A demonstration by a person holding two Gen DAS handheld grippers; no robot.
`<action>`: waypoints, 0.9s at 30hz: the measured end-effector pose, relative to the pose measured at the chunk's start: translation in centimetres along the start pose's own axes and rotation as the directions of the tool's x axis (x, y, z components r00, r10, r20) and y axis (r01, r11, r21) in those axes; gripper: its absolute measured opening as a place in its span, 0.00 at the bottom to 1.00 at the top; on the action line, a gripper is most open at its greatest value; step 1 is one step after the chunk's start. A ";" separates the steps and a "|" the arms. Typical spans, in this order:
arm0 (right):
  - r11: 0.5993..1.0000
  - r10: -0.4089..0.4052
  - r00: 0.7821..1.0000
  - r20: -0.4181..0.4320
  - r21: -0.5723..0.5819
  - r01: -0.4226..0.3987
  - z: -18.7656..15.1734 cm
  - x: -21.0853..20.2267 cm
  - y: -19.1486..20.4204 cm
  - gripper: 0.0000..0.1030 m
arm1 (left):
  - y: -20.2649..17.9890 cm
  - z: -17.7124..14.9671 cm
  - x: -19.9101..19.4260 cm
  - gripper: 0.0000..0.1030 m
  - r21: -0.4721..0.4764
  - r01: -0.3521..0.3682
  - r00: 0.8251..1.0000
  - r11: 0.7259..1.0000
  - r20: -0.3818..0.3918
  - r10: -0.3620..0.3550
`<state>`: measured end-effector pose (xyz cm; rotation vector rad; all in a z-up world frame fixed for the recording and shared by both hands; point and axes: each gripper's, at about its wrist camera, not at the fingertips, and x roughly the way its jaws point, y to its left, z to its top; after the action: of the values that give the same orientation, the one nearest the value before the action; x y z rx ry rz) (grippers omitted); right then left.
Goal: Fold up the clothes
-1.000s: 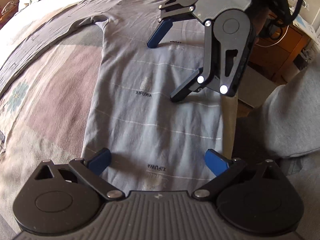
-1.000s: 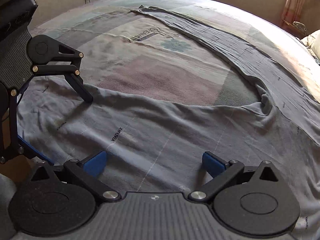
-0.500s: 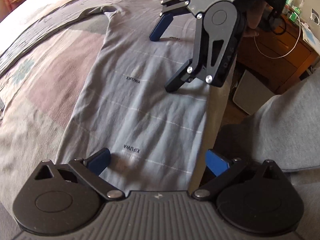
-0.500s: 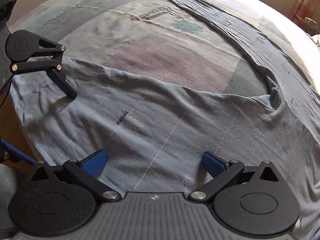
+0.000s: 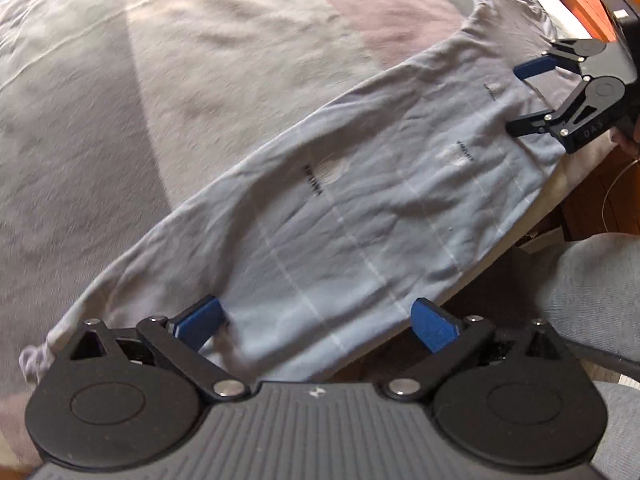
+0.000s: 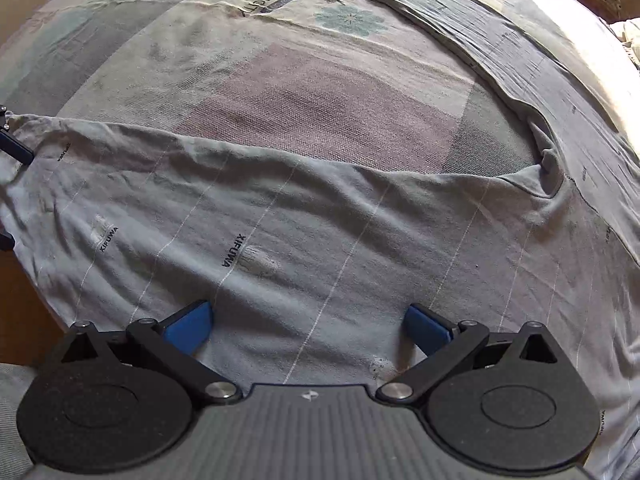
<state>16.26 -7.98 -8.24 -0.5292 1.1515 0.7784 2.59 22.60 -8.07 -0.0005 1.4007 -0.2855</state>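
While both tongs [image 5: 316, 322] [image 6: 308, 326] gape wide: wrinkled grey shirt [image 6: 320, 240], flat on bedspread [image 6: 320, 92].

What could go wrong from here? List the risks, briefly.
1. The shirt lies along the bed edge; a pull toward the person could slide it off.
2. The left gripper and right gripper are open over flat cloth; closing there might pinch the bedsheet too.
3. The sleeve stretches far out and may drag or twist in a fold.
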 end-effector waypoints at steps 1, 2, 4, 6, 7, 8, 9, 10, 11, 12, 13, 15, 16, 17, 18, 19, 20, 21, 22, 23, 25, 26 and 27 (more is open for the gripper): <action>1.000 -0.002 1.000 -0.006 0.005 0.002 0.1 0.0 0.0 1.00 | 0.4 -0.8 -0.3 0.98 -0.005 -0.014 1.000 1.000 -0.012 0.014; 1.000 -0.004 1.000 -0.013 0.010 0.004 0.2 0.1 0.0 1.00 | 0.7 -1.4 -0.6 0.98 -0.006 -0.032 0.999 0.999 -0.017 0.032; 1.000 -0.008 1.000 -0.025 0.019 0.009 0.5 0.2 0.1 1.00 | 1.5 -2.5 -1.1 0.98 -0.030 -0.074 0.997 0.997 -0.027 0.073; 1.000 -0.010 0.999 -0.030 0.020 0.010 0.5 0.2 0.1 1.00 | 2.6 -2.9 -1.9 0.98 -0.078 -0.105 0.994 0.991 0.002 0.105; 1.000 -0.010 0.999 -0.032 0.020 0.011 0.5 0.2 0.1 1.00 | 3.0 -2.9 -2.3 0.98 -0.093 -0.120 0.992 0.988 0.025 0.123; 1.000 -0.011 0.999 -0.032 0.020 0.012 0.6 0.2 0.1 1.00 | 3.4 -2.7 -2.7 0.98 -0.098 -0.138 0.988 0.986 0.049 0.144; 1.000 -0.012 0.999 -0.032 0.020 0.013 0.6 0.2 0.1 1.00 | 3.9 -2.5 -3.0 0.98 -0.104 -0.154 0.985 0.983 0.066 0.161; 1.000 -0.013 0.999 -0.032 0.020 0.013 0.6 0.3 0.1 1.00 | 4.5 -2.2 -2.9 0.98 -0.112 -0.166 0.982 0.980 0.070 0.174; 1.000 -0.013 0.999 -0.031 0.020 0.014 0.6 0.4 0.1 1.00 | 5.2 -1.9 -2.8 0.98 -0.119 -0.177 0.980 0.977 0.074 0.187; 1.000 -0.013 0.999 -0.031 0.019 0.014 0.6 0.4 0.1 1.00 | 5.8 -1.7 -2.6 0.98 -0.120 -0.195 0.977 0.974 0.068 0.204; 1.000 -0.013 0.999 -0.032 0.019 0.014 0.6 0.4 0.1 1.00 | 6.3 -1.7 -2.2 0.98 -0.109 -0.221 0.973 0.969 0.047 0.227; 1.000 -0.013 0.999 -0.036 0.018 0.014 0.7 0.4 0.1 1.00 | 7.2 -1.6 -1.6 1.00 -0.092 -0.261 0.965 0.961 0.016 0.263; 1.000 -0.013 0.999 -0.038 0.018 0.014 0.7 0.4 0.1 1.00 | 7.1 -1.7 -1.9 1.00 -0.096 -0.256 0.965 0.962 0.025 0.260; 1.000 -0.013 0.999 -0.039 0.018 0.013 0.8 0.3 0.0 1.00 | 7.0 -1.8 -2.2 1.00 -0.100 -0.252 0.966 0.963 0.033 0.256; 1.000 -0.013 0.999 -0.038 0.018 0.013 0.8 0.3 0.0 1.00 | 7.0 -1.8 -2.5 0.99 -0.103 -0.248 0.967 0.963 0.041 0.253; 1.000 -0.012 0.999 -0.036 0.018 0.013 0.8 0.3 0.0 1.00 | 6.9 -1.9 -2.8 0.98 -0.107 -0.243 0.967 0.964 0.050 0.249; 1.000 -0.012 0.999 -0.032 0.018 0.013 0.7 0.3 0.0 1.00 | 6.8 -2.0 -3.1 0.98 -0.110 -0.239 0.967 0.965 0.058 0.246; 1.000 -0.013 1.000 -0.026 0.018 0.013 0.6 0.2 0.0 1.00 | 6.8 -2.0 -3.4 0.98 -0.114 -0.234 0.968 0.966 0.067 0.243; 1.000 -0.013 1.000 -0.019 0.018 0.014 0.5 0.2 0.0 1.00 | 6.7 -2.1 -3.7 0.98 -0.117 -0.230 0.968 0.966 0.076 0.239; 1.000 -0.014 1.000 -0.013 0.018 0.014 0.5 0.2 0.0 1.00 | 6.6 -2.2 -4.0 0.98 -0.120 -0.225 0.968 0.967 0.084 0.236; 1.000 -0.016 1.000 -0.003 0.020 0.016 0.4 0.1 0.0 1.00 | 5.7 -2.2 -4.0 0.98 -0.079 -0.204 0.973 0.976 0.093 0.211; 1.000 -0.017 1.000 0.000 0.021 0.017 0.3 0.1 0.1 1.00 | 5.5 -2.2 -4.0 0.98 -0.072 -0.202 0.973 0.977 0.096 0.208; 1.000 -0.016 1.000 0.001 0.020 0.016 0.3 0.1 0.1 1.00 | 5.3 -2.2 -4.0 0.98 -0.065 -0.200 0.974 0.978 0.098 0.206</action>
<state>16.42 -7.69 -8.21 -0.5207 1.1518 0.7520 0.92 28.88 -5.48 0.0817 1.2926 -0.0760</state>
